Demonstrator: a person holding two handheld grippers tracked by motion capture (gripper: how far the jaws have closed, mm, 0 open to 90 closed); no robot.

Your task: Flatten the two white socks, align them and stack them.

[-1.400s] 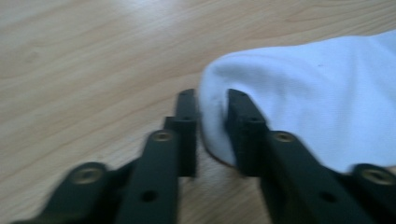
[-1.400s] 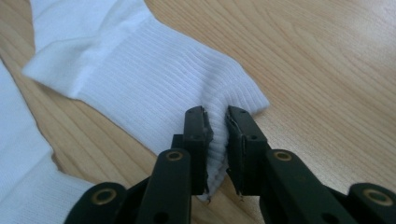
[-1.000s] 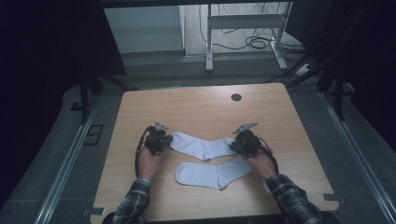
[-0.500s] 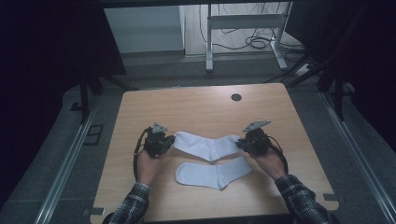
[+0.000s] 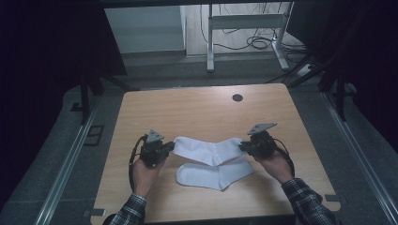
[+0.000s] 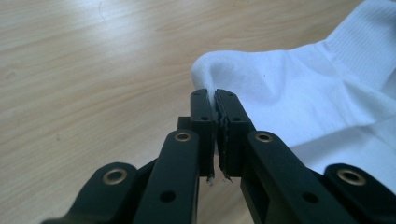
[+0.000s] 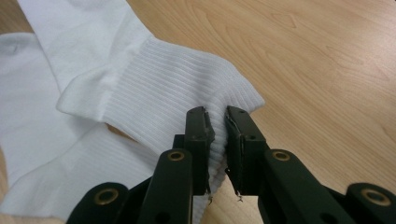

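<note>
Light wooden table (image 5: 197, 110), pale grain, dark round grommet (image 5: 237, 97) near its far edge; grey floor around it, white desk legs (image 5: 210, 37) and loose cables (image 5: 256, 42) beyond. Left gripper (image 5: 170, 148): jaws clamped on the toe end of the upper white sock (image 5: 206, 150). Right gripper (image 5: 244, 147): jaws pinching that sock's ribbed cuff (image 7: 187, 88). Second white sock (image 5: 213, 174) lies flat just nearer the person, between the two grippers.

wooden table (image 5: 206, 108), dark surroundings, grey floor (image 5: 155, 65)

Upper sock (image 5: 209, 151) now stretched wider
</note>
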